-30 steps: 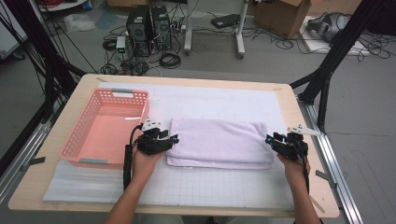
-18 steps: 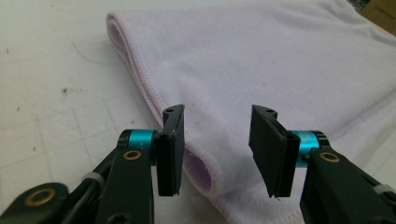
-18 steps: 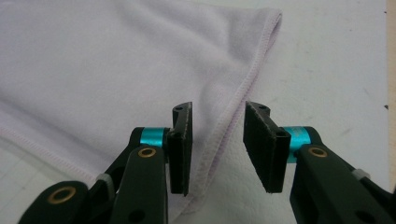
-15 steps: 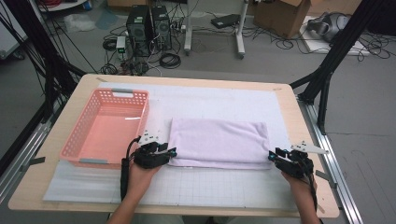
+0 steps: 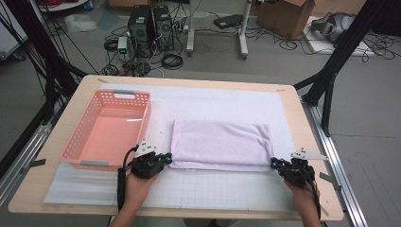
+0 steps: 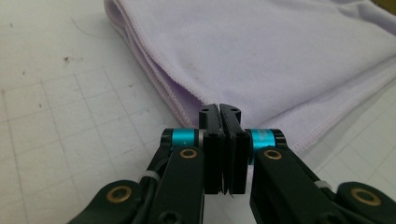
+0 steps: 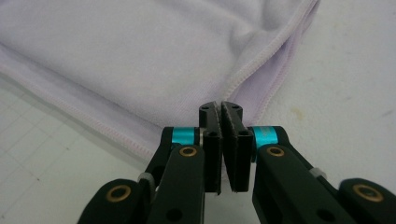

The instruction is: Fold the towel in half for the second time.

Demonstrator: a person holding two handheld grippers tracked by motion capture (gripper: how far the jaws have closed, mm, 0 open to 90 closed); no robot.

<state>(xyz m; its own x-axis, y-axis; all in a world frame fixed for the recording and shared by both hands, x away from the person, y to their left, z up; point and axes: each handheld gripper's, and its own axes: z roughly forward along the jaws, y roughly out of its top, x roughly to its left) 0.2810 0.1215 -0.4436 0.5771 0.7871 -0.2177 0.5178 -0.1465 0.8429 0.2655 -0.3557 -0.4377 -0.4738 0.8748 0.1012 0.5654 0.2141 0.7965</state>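
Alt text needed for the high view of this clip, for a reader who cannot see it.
A person's two hand-held grippers sit at the near corners of a folded lilac towel on a white gridded mat: the left gripper at its near-left corner, the right gripper at its near-right corner. A pink plastic basket stands to the towel's left on the wooden table.

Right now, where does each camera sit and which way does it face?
High view: above the person's side of the table, looking forward and down at towel and basket; both forearms show.
Left gripper view: on the left hand-held gripper, looking along its shut jaws at a towel corner.
Right gripper view: on the right hand-held gripper, jaws shut, at the other near corner.
Shared: all three show the lilac towel and both grippers' corners.
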